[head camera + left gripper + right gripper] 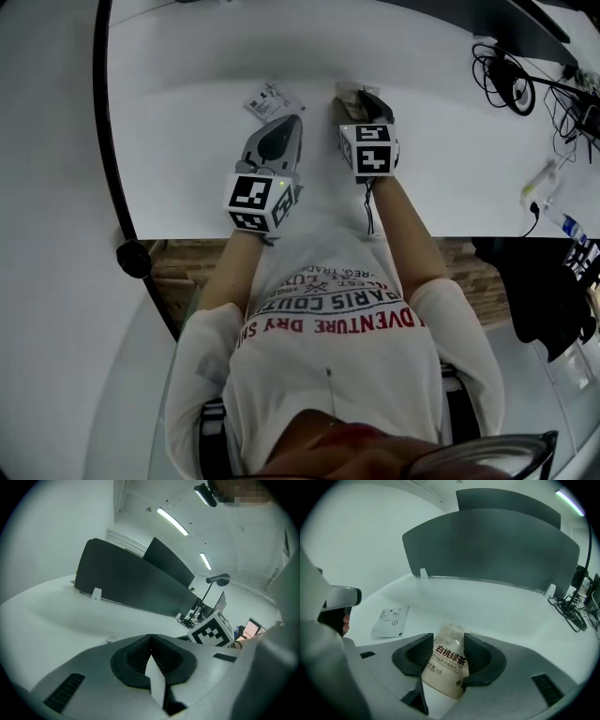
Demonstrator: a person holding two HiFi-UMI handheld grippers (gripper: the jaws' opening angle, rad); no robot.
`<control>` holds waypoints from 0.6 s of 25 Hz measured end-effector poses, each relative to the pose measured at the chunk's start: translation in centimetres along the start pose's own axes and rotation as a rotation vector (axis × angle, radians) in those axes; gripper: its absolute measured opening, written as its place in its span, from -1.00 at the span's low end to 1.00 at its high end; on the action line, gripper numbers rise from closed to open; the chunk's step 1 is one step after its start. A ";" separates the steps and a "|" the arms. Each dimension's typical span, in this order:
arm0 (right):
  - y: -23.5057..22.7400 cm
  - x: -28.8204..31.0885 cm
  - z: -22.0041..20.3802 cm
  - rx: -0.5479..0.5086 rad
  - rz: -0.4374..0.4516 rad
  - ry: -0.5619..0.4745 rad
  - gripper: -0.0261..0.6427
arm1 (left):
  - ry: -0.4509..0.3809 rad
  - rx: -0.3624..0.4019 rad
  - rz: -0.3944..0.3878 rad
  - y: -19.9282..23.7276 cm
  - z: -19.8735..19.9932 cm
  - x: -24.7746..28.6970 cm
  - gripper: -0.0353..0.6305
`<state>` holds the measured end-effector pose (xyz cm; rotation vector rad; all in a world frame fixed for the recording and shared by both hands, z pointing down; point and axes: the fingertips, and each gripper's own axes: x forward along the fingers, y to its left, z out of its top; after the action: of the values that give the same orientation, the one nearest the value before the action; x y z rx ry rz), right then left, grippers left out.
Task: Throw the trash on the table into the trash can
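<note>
Head view, with both gripper views. The person in a printed white shirt (328, 366) reaches both grippers over the white table (178, 150).

Left gripper (287, 123) – its jaws are closed, the ribbed pads (133, 656) meeting at their tips. A thin white sliver shows in the seam behind them; whether it is a scrap or the table seen through cannot be told.

Right gripper (364, 97) – its jaws stand wide apart, tilted down at the table. A beige tea sachet (447, 663) with dark printed characters lies flat on the table between the two pads. It reaches past the fingertips toward 12 o'clock, and the pads flank its edges without clamping it.

A second piece of trash, a white printed packet (270, 98), lies on the table at 11 o'clock from the left gripper's tips, near but apart from them. In the right gripper view it sits at 10 o'clock from the sachet.

Dark partition panels (487, 550) stand along the far edge of the table at 12 o'clock. A tangle of black cables (511, 80) lies at 2 o'clock, well apart from both grippers.
</note>
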<state>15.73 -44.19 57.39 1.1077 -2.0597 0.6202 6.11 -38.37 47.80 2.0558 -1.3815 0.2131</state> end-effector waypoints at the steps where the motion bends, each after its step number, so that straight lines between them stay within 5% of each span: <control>1: 0.0 0.0 0.0 -0.002 0.000 0.004 -0.29 | 0.004 -0.004 -0.008 0.1 -0.1 0.1 -0.82; 7: 0.6 0.0 -0.4 -0.058 0.014 0.044 -0.83 | 0.014 -0.003 -0.025 0.5 -0.3 0.1 -0.82; 15: 1.3 -2.7 0.3 -0.093 0.098 -0.004 -0.85 | -0.038 0.029 0.019 -1.4 0.7 -1.7 -0.82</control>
<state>15.54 -42.29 55.05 0.9605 -2.1342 0.5636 6.46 -37.08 45.89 2.0811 -1.4292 0.2040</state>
